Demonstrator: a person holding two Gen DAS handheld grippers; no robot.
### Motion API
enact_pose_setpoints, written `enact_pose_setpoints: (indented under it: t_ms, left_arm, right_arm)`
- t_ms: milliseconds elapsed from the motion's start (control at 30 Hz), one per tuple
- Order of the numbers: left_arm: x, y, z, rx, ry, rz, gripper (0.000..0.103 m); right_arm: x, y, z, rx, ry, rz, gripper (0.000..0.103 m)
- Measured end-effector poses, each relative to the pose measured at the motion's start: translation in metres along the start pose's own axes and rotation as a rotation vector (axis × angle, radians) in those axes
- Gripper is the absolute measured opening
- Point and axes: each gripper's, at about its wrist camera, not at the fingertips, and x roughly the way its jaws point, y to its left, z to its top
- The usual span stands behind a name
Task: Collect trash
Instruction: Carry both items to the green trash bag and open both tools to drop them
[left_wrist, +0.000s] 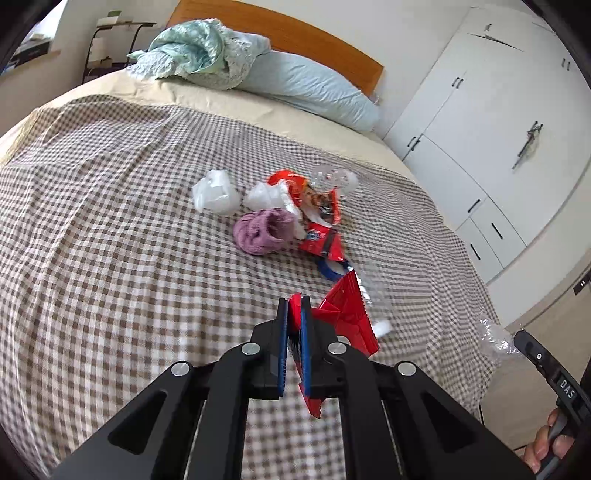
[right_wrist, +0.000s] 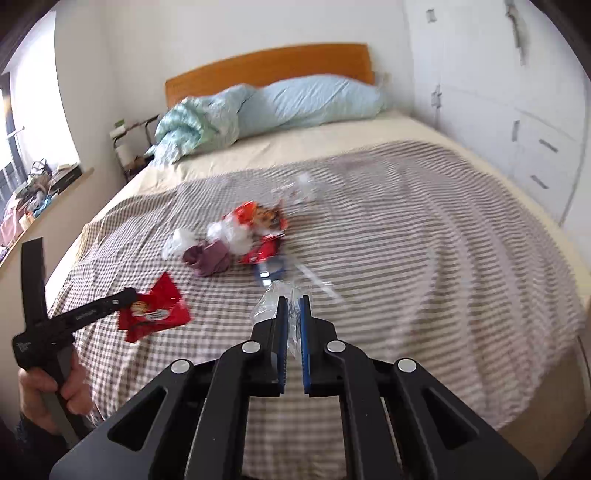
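Note:
My left gripper (left_wrist: 294, 301) is shut on a red snack wrapper (left_wrist: 347, 314) and holds it above the checked blanket; the wrapper also shows in the right wrist view (right_wrist: 155, 314). My right gripper (right_wrist: 293, 301) is shut on a clear crumpled plastic wrapper (right_wrist: 275, 301), which also shows in the left wrist view (left_wrist: 493, 334). On the bed lies a trash pile: a red printed snack bag (left_wrist: 317, 206), white plastic bags (left_wrist: 216, 194), a clear plastic piece (left_wrist: 334, 179), a blue strip (left_wrist: 332, 269) and a purple cloth (left_wrist: 258, 232).
The bed has a checked blanket (left_wrist: 110, 221), a blue pillow (left_wrist: 306, 85), a bunched teal cover (left_wrist: 192, 48) and a wooden headboard (left_wrist: 288, 26). White wardrobes (left_wrist: 498, 129) stand right of the bed. A side table (left_wrist: 110, 40) and a cluttered window ledge (right_wrist: 40, 184) are on the left.

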Motion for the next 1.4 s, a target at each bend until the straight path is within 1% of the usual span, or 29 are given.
enact_pose_setpoints:
  t_ms: [67,133,233,300,367,400,433,500,533,567,633,700,767,833,900,967,1067,1200,1233,1267,1333,1367,1400]
  left_arm:
    - [-0.019,-0.031,-0.012,0.044,0.017,-0.057,0.003]
    - [-0.031,-0.066,-0.027,0.108,0.046,-0.104,0.003]
    - [-0.035,-0.119,-0.056,0.237,0.084,-0.107,0.003]
    - [-0.030,-0.149,-0.075,0.291,0.121,-0.131,0.003]
    - [-0.021,-0.179,-0.096,0.340,0.180,-0.169,0.003]
    - [-0.015,-0.194,-0.108,0.377,0.217,-0.195,0.003]
    - [-0.008,-0.210,-0.123,0.418,0.256,-0.231,0.004]
    - [0.013,-0.234,-0.152,0.466,0.356,-0.304,0.004]
    - [0.027,-0.244,-0.167,0.479,0.421,-0.318,0.004]
    - [0.040,-0.254,-0.182,0.495,0.474,-0.305,0.004]
    - [0.060,-0.274,-0.211,0.556,0.539,-0.263,0.004]
    - [0.075,-0.291,-0.238,0.621,0.601,-0.251,0.004]
    - [0.088,-0.306,-0.262,0.687,0.643,-0.235,0.004]
    - [0.096,-0.320,-0.286,0.759,0.672,-0.221,0.004]
    - [0.104,-0.328,-0.306,0.815,0.692,-0.208,0.004]
    - [0.110,-0.335,-0.321,0.847,0.700,-0.189,0.004]
    - [0.121,-0.341,-0.342,0.854,0.757,-0.194,0.004]
    - [0.143,-0.348,-0.372,0.931,0.823,-0.150,0.004]
    - [0.151,-0.351,-0.380,0.948,0.842,-0.142,0.004]
    - [0.158,-0.354,-0.389,0.963,0.862,-0.136,0.004]
    - [0.169,-0.361,-0.406,0.984,0.897,-0.112,0.004]
    - [0.174,-0.363,-0.415,0.997,0.915,-0.104,0.004]
    - [0.179,-0.366,-0.422,1.007,0.929,-0.094,0.004]
  right_arm:
    - [-0.032,-0.036,-0.013,0.037,-0.017,-0.039,0.006]
    - [-0.064,-0.077,-0.035,0.079,-0.029,-0.098,0.006]
    - [-0.097,-0.131,-0.074,0.124,-0.015,-0.182,0.006]
    - [-0.112,-0.163,-0.099,0.164,0.015,-0.232,0.006]
    - [-0.128,-0.191,-0.127,0.195,0.043,-0.277,0.006]
    - [-0.134,-0.203,-0.143,0.198,0.063,-0.306,0.006]
    - [-0.139,-0.215,-0.163,0.215,0.086,-0.317,0.006]
    - [-0.142,-0.231,-0.200,0.268,0.140,-0.302,0.006]
    - [-0.142,-0.238,-0.218,0.288,0.170,-0.307,0.006]
    - [-0.140,-0.245,-0.240,0.311,0.206,-0.309,0.006]
    - [-0.136,-0.256,-0.281,0.365,0.267,-0.302,0.006]
    - [-0.132,-0.260,-0.310,0.402,0.313,-0.294,0.006]
    - [-0.129,-0.263,-0.340,0.433,0.355,-0.305,0.006]
    - [-0.125,-0.270,-0.369,0.482,0.391,-0.293,0.006]
    - [-0.119,-0.276,-0.391,0.522,0.422,-0.281,0.006]
    - [-0.104,-0.282,-0.410,0.544,0.458,-0.287,0.006]
    - [-0.082,-0.293,-0.434,0.571,0.500,-0.287,0.007]
    - [-0.059,-0.298,-0.449,0.576,0.533,-0.291,0.008]
    - [-0.056,-0.298,-0.451,0.575,0.538,-0.293,0.016]
    - [-0.055,-0.301,-0.452,0.582,0.542,-0.290,0.021]
    - [-0.065,-0.305,-0.455,0.625,0.520,-0.296,0.051]
    - [-0.069,-0.308,-0.454,0.645,0.505,-0.297,0.053]
    - [-0.075,-0.311,-0.454,0.661,0.494,-0.296,0.053]
